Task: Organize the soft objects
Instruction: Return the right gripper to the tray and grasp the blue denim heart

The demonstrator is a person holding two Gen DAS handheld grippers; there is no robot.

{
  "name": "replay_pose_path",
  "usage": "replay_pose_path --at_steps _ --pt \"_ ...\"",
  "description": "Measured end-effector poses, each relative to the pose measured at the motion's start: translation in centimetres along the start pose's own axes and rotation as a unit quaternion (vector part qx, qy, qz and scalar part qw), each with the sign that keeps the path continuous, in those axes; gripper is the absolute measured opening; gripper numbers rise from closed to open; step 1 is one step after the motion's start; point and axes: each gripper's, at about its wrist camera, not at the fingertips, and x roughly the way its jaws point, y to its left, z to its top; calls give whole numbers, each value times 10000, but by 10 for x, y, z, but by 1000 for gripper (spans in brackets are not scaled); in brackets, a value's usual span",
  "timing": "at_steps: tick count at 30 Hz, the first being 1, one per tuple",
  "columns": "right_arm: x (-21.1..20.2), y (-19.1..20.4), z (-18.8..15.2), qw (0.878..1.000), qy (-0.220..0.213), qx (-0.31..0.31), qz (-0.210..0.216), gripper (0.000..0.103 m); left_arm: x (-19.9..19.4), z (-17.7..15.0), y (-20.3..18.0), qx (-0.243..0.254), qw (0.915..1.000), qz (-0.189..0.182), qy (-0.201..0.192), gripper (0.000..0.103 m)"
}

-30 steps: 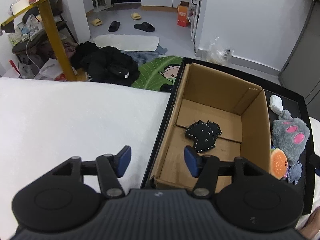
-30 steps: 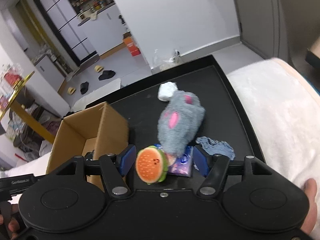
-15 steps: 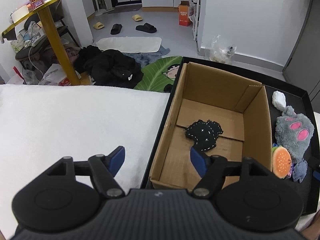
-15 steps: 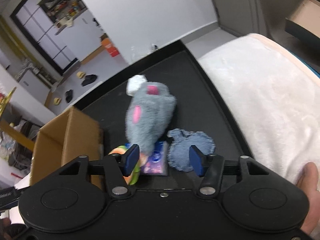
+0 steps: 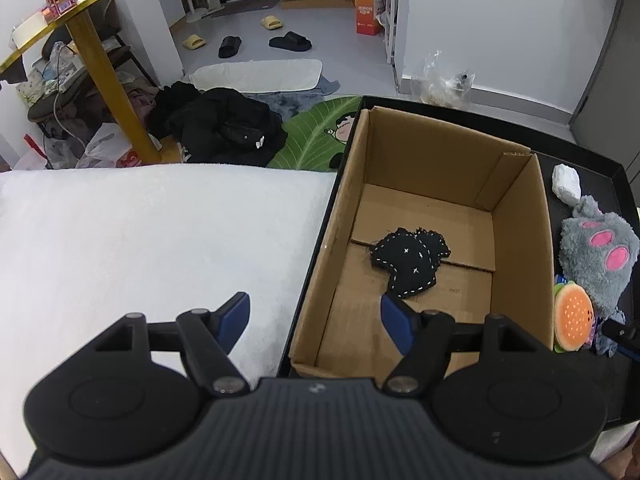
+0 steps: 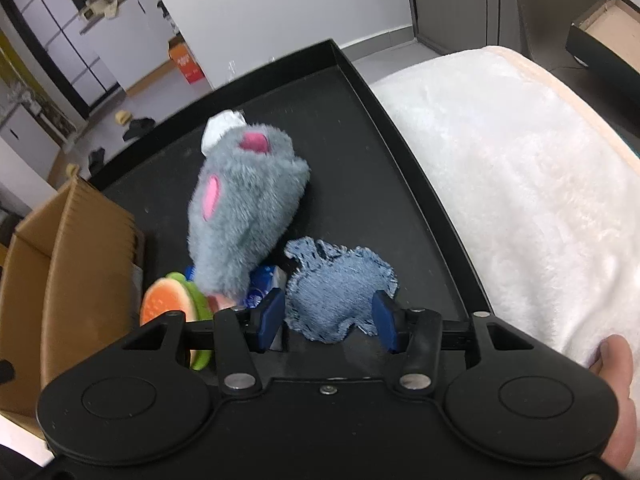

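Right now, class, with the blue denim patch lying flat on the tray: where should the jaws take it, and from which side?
Pinch the denim patch across its width, descending from above. It lies flat and limp, and the right gripper already straddles its near half, jaws closing.
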Motion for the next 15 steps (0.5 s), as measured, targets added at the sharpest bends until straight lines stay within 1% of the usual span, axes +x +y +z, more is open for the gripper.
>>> replay_pose_path --at_steps 3,4,5,15 --pt "0 0 -2 9999 -21 -118 -4 30 -1 1 1 -18 10000 -11 16 71" --pt "-1 0 -2 9999 -45 -156 10 19 -1 1 1 -10 10000 -9 5 71" --pt "-3 1 -3 9998 -62 -200 30 0 -1 1 1 4 10000 -4 -10 71" --pt "-32 -1 -3 9991 -285 -249 209 0 -8 -2 0 -17 9999 -80 -93 71"
